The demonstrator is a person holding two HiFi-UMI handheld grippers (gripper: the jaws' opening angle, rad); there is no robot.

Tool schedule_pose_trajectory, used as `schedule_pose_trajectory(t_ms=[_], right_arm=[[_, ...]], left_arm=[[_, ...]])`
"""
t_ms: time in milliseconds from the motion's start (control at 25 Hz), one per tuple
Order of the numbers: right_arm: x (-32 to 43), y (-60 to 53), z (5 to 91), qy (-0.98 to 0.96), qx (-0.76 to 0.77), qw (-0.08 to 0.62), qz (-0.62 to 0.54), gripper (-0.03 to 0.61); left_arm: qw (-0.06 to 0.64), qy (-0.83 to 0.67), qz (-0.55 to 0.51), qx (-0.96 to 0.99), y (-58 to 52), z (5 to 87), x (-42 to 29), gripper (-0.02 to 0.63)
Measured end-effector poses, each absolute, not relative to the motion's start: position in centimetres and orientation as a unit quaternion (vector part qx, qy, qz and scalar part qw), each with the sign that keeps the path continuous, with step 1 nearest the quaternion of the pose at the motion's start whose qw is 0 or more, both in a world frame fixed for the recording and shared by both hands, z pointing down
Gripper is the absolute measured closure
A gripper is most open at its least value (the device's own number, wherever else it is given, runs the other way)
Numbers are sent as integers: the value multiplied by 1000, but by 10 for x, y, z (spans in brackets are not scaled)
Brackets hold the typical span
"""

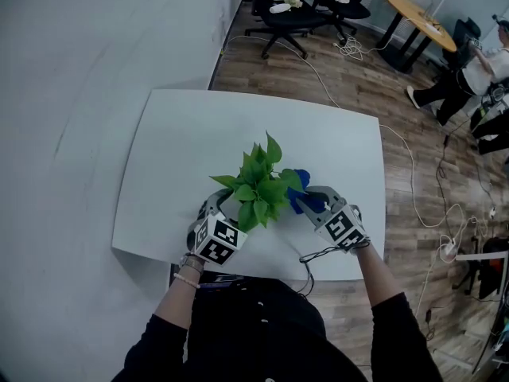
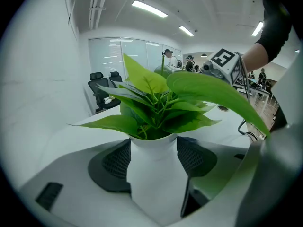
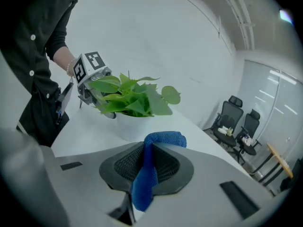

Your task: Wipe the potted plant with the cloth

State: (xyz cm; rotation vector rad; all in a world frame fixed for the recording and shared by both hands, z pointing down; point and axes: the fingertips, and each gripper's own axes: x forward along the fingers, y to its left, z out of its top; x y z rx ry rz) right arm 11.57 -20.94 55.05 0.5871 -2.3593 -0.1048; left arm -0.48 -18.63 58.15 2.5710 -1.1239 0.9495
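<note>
Clamping a folded blue terry cloth between its ribbed black pads, the right claw is closed hard on the fabric. A rounded fold sticks out past the tips and a tail hangs below. Across from it, the left claw has its two pads pressed against opposite sides of a smooth white pot, bracing it upright near the front edge of the flat white desk. The leafy green potted plant stands between the two claws, its broad leaves fanning out above the left one.

I judge the step in hand to be the approach to wiping. The plant is steadied and the cloth is gripped. The right gripper view shows a gap between the fold and the nearest leaves, though the head view puts the cloth just beside the foliage.

The next move calls for bringing the protruding fold onto a leaf and drawing it lightly along the blade. The leaves are thin and will bend or tear under a hard push, and the rigid tips should not touch them. The overlapping leaves crowd each other, so the inner ones will be awkward to reach.

A thin black cable trails from the right claw near the desk edge. Black office chairs and a round wooden table stand well apart on the plank floor.
</note>
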Motion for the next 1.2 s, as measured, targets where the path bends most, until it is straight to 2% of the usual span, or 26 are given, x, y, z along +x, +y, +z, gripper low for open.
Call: schedule_pose_trajectory(t_ms=[240,440,1000,1200], right_arm=[[86,-251,531,-906,158,372,-127,503],[53,-248,532,-910,88,378,-148,503],[59,-204,566,-926,188,328,-7,503],[55,-178,582,-925,207,319,-4,503]], left_arm=[[90,-373,324,865,-186,585,-5,299],[88,-369,328,865,-184,584,-6,302],[92,-375,330,862,-183,575,-7,305],[95,-386,324,858,-185,581,-5,307]])
